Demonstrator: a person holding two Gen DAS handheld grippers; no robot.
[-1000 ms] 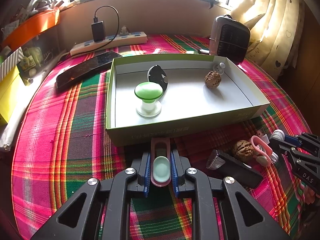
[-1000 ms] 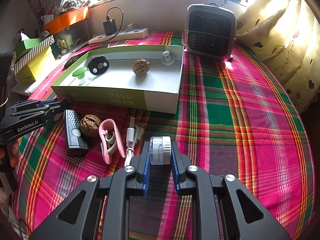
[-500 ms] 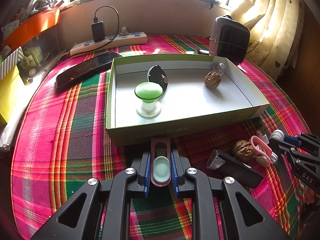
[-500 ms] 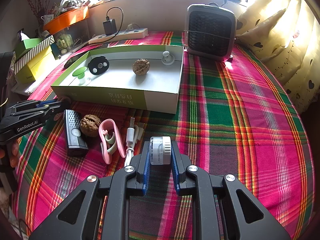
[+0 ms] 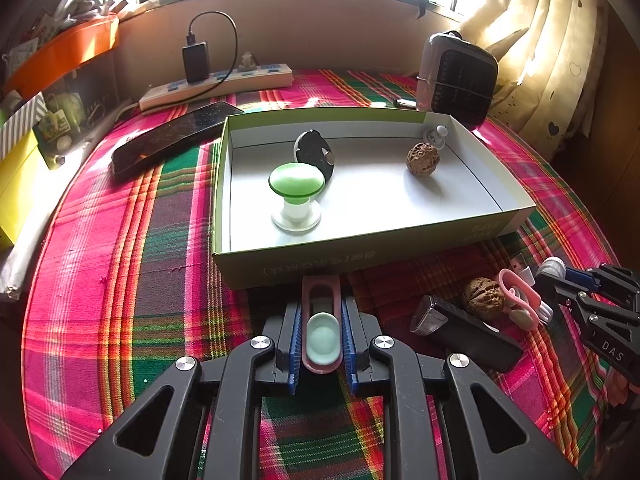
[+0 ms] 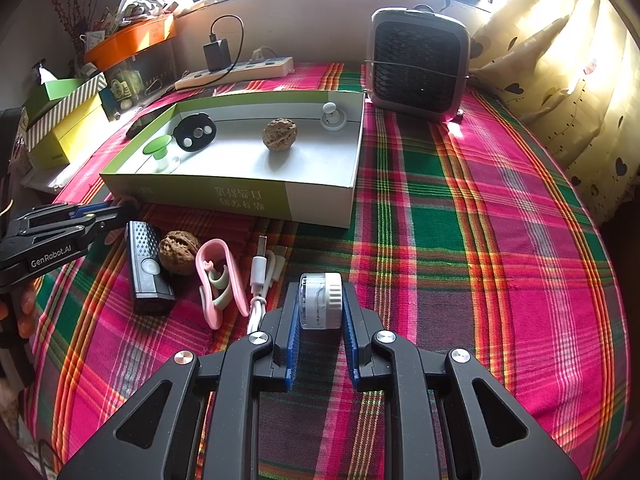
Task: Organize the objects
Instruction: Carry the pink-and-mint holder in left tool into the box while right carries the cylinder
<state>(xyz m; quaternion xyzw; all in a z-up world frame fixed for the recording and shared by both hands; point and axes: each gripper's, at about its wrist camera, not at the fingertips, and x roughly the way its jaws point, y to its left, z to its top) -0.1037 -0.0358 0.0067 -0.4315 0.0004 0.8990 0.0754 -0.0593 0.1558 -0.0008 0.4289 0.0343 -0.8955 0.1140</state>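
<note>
My left gripper [image 5: 321, 322] is shut on a pink clip with a mint pad [image 5: 321, 330], just in front of the green-and-white box [image 5: 360, 256]. My right gripper [image 6: 321, 300] is shut on a small white-capped clear jar [image 6: 321, 300] above the plaid cloth. Inside the box stand a green mushroom-shaped knob [image 5: 296, 188], a black disc [image 5: 316, 152], a walnut [image 5: 423, 159] and a small white knob [image 5: 436, 136]. On the cloth between the grippers lie a black rectangular device [image 6: 146, 266], another walnut [image 6: 179, 252], a pink clip [image 6: 218, 280] and a white USB cable [image 6: 262, 276].
A small heater [image 6: 418, 62] stands behind the box's right end. A power strip with a charger [image 5: 216, 84] and a dark phone-like slab [image 5: 172, 134] lie at the back left. Coloured boxes [image 6: 64, 120] line the left edge. Curtains [image 6: 560, 80] hang on the right.
</note>
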